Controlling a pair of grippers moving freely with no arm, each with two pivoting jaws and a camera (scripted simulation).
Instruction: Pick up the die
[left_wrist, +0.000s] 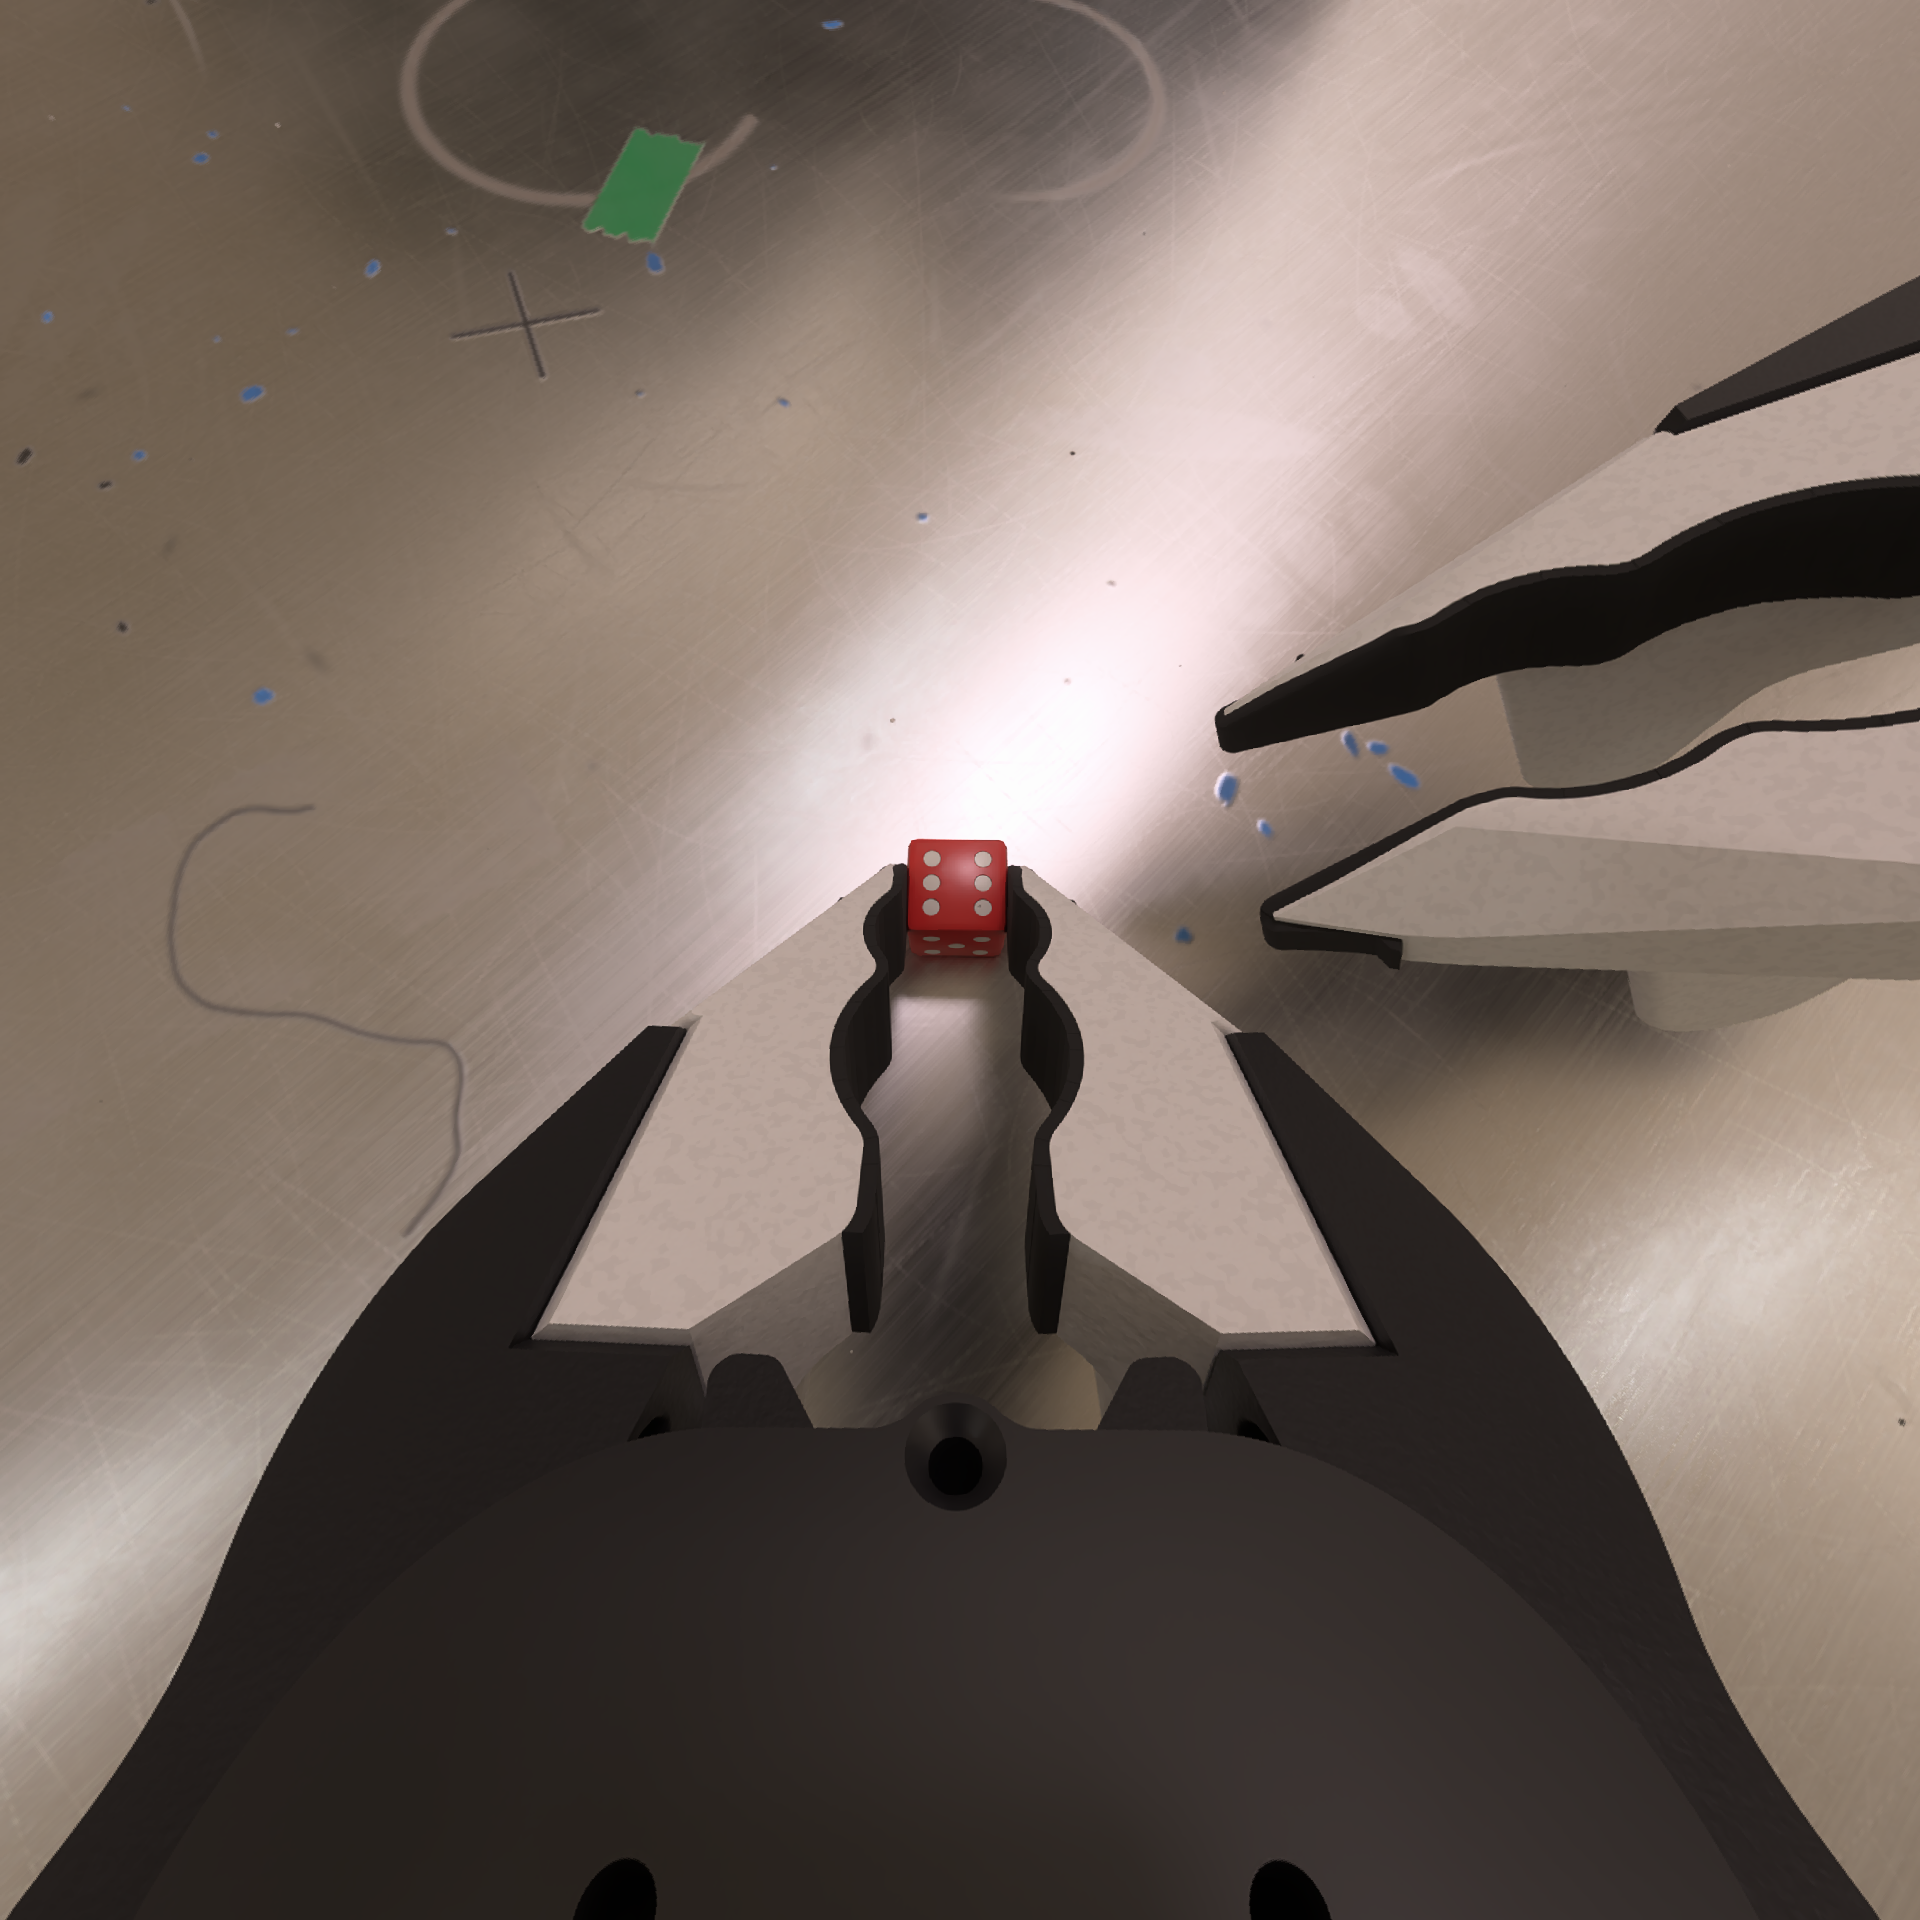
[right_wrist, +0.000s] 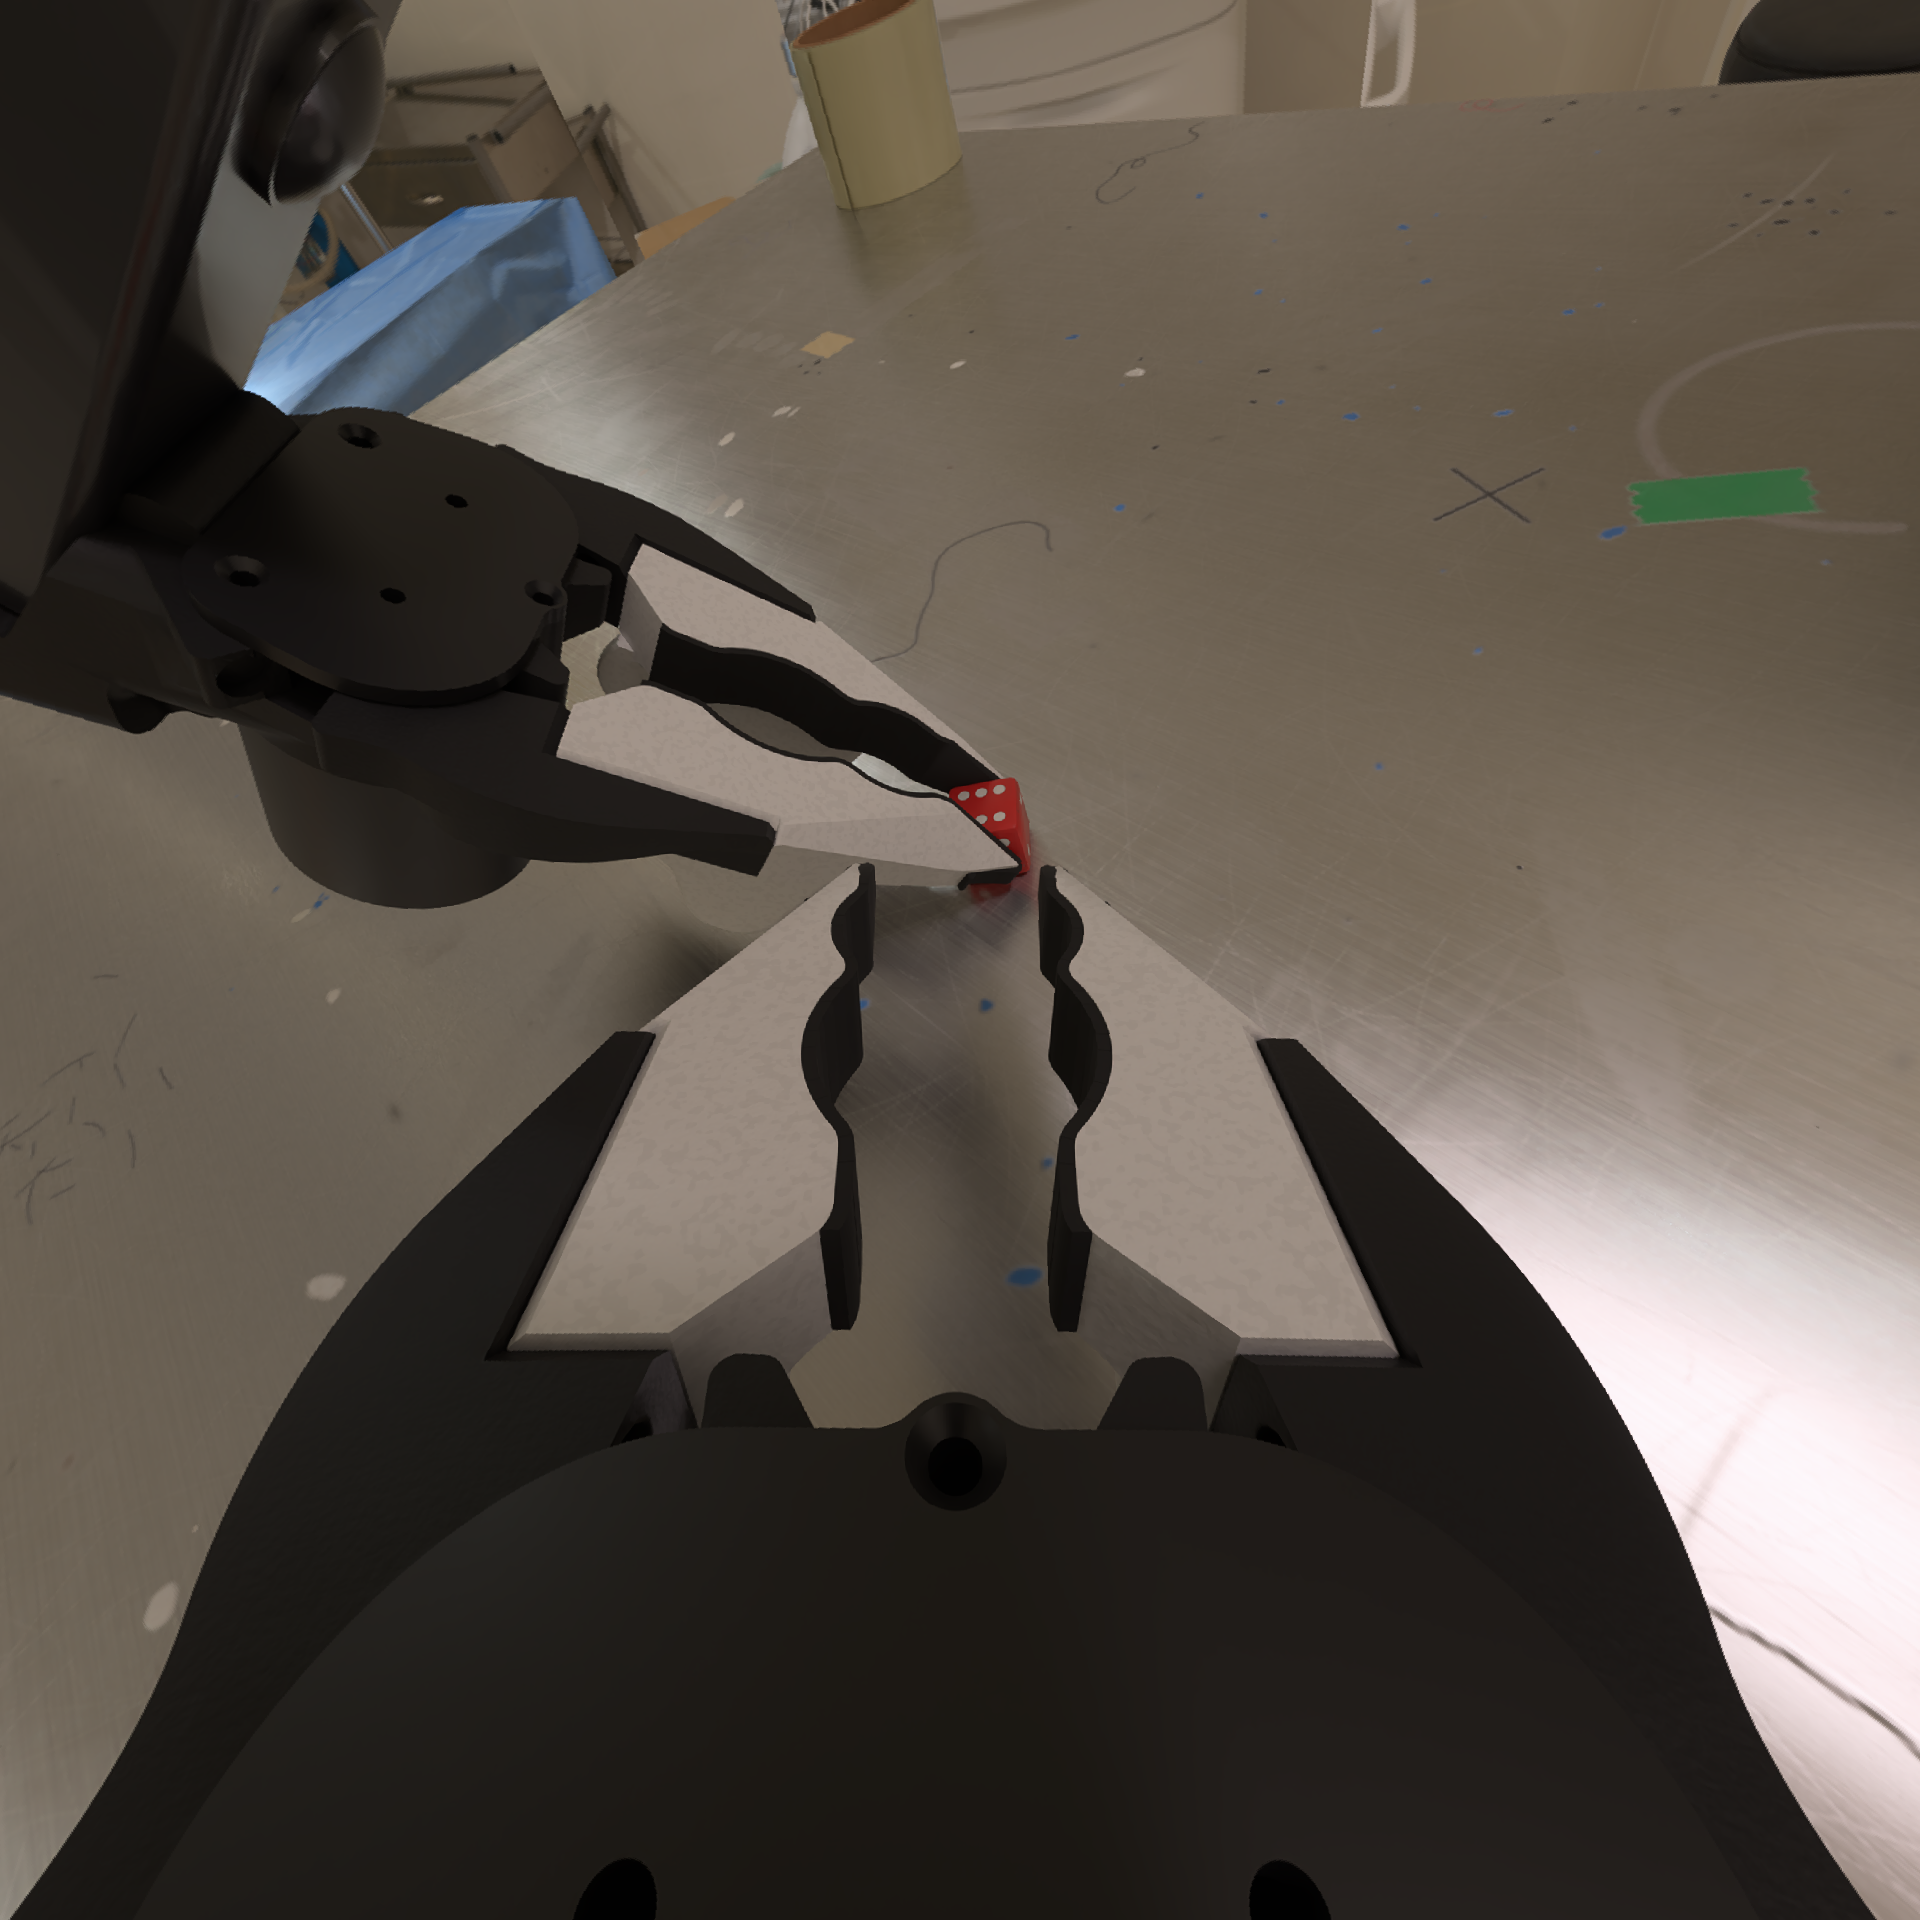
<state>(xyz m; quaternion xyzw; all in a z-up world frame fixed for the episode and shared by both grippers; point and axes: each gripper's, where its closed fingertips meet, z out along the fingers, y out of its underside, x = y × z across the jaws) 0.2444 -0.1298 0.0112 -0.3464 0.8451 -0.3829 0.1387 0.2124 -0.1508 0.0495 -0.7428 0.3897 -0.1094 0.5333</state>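
A small red die (left_wrist: 956, 883) with white pips sits pinched between the fingertips of my left gripper (left_wrist: 956, 896), which is shut on it. The die is at or barely above the shiny metal table (left_wrist: 1039, 623), with its reflection right beneath it; I cannot tell whether it touches. In the right wrist view the left gripper (right_wrist: 982, 836) comes in from the left with the die (right_wrist: 995, 808) at its tips. My right gripper (right_wrist: 956, 883) is open and empty, its tips just short of the die. It also shows in the left wrist view (left_wrist: 1247, 826), to the right of the die.
A beige paper cup (right_wrist: 883, 104) stands near the table's far edge. A strip of green tape (right_wrist: 1720, 496) and a drawn cross (right_wrist: 1488, 494) lie to the right. A blue cloth (right_wrist: 436, 301) lies beyond the table's left edge. The tape also shows in the left wrist view (left_wrist: 642, 187).
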